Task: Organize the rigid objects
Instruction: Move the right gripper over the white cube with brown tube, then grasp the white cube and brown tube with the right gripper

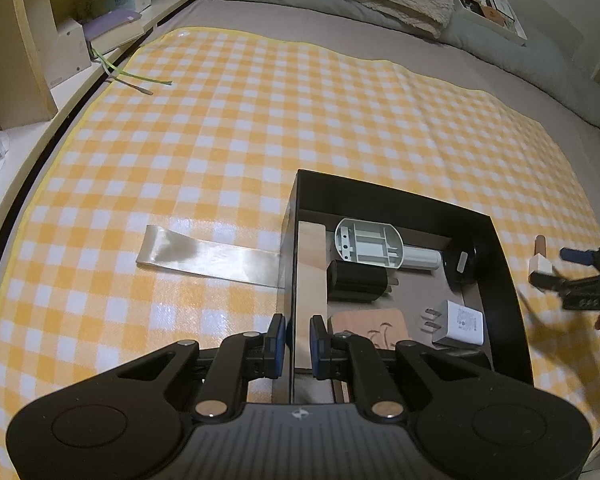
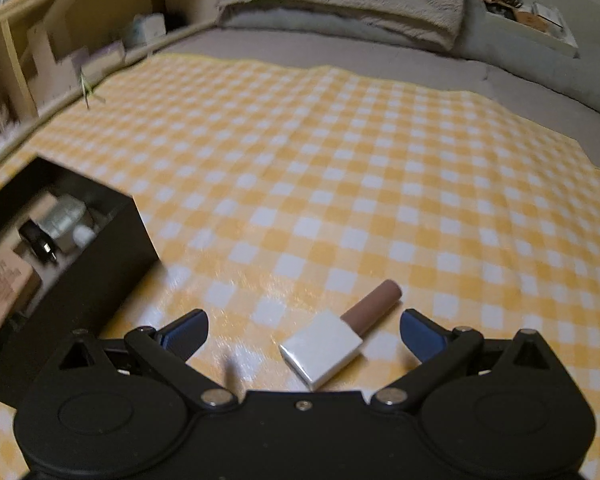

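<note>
Two wrist views over a yellow checked cloth [image 2: 380, 168] spread on a bed. The left gripper [image 1: 298, 336] is clamped on the near left wall of a black box [image 1: 504, 280], one blue pad outside and one inside, so the box is steadied. Inside the box are seen a wooden block [image 1: 311, 264], a grey plastic bracket [image 1: 368, 244], a black cylinder [image 1: 358, 282], a white charger [image 1: 462, 322] and a carved wooden coaster [image 1: 370, 326]. A shiny metal strip [image 1: 208, 256] lies on the cloth, touching the box's outer left side.

The right gripper [image 2: 304, 330] is spread wide and empty. Between its fingers, but untouched, lies a brown tube with a white square cap [image 2: 324, 350], resting on the cloth well to the right of the box.

Risks, as judged from this view: the tube lies at a slant across the line of the fingers, so a closing grip may catch one corner of the cap and twist or flick it away. The round brown barrel may roll if nudged. The glossy cloth may wrinkle or be pinched if the fingers are brought too low. The crowded box leaves little free floor, so a careless drop may land on the charger's prongs.
</note>
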{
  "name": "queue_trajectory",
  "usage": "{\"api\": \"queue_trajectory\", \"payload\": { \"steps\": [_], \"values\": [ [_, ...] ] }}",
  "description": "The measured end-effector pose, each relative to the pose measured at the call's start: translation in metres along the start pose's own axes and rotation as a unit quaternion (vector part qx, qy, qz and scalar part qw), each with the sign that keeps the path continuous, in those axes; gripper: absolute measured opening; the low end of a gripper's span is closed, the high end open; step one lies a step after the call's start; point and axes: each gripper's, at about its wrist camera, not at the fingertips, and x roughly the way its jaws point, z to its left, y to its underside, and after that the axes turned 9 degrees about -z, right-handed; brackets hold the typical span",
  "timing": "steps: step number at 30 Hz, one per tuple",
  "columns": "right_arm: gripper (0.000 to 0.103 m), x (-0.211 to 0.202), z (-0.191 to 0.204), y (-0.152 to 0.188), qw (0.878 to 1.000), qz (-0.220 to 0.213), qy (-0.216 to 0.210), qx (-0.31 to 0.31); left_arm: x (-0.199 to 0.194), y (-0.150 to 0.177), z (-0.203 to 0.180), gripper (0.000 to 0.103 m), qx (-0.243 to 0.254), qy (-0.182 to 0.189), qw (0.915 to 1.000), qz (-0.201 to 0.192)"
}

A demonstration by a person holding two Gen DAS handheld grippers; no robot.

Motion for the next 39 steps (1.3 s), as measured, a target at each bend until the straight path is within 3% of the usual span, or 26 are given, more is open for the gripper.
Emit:
{"api": "queue_trajectory", "payload": {
  "steps": [6, 12, 14, 17, 19, 22, 28, 35, 39],
  "values": [
    [0.103, 0.008, 0.014, 0.003, 0.998, 0.021, -0.041, -0.051, 0.001, -0.001, 0.002, 0.012, -0.005, 0.003, 1.0, 0.002],
    [0.103, -0.006, 0.038, 0.006, 0.984, 0.049, -0.146, -0.088, 0.002, 0.0, 0.001, 0.012, -0.006, 0.003, 1.0, 0.002],
    [0.103, -0.01, 0.043, 0.005, 0.984, 0.038, -0.141, -0.099, 0.002, 0.0, 0.001, 0.012, -0.006, 0.002, 1.0, 0.002],
    [0.103, -0.008, 0.041, 0.001, 0.989, 0.013, -0.085, -0.117, 0.002, 0.0, 0.0, 0.012, -0.005, 0.001, 1.0, 0.002],
    [0.103, -0.002, 0.033, 0.001, 0.992, 0.014, -0.046, -0.117, 0.002, 0.0, 0.0, 0.012, -0.006, 0.001, 1.0, 0.002],
    [0.103, 0.009, 0.022, 0.003, 0.994, 0.031, -0.023, -0.106, 0.002, 0.0, 0.0, 0.012, -0.006, 0.002, 1.0, 0.002],
    [0.103, 0.016, 0.023, 0.011, 0.991, 0.049, -0.048, -0.118, 0.001, -0.001, 0.001, 0.012, -0.01, 0.003, 0.9999, 0.003],
    [0.103, -0.004, 0.042, 0.013, 0.976, 0.081, -0.169, -0.112, 0.001, 0.0, 0.001, 0.012, -0.009, 0.003, 1.0, 0.003],
    [0.103, -0.006, 0.048, 0.006, 0.985, 0.052, -0.109, -0.122, 0.002, 0.0, 0.0, 0.012, -0.007, 0.003, 1.0, 0.003]
  ]
}}
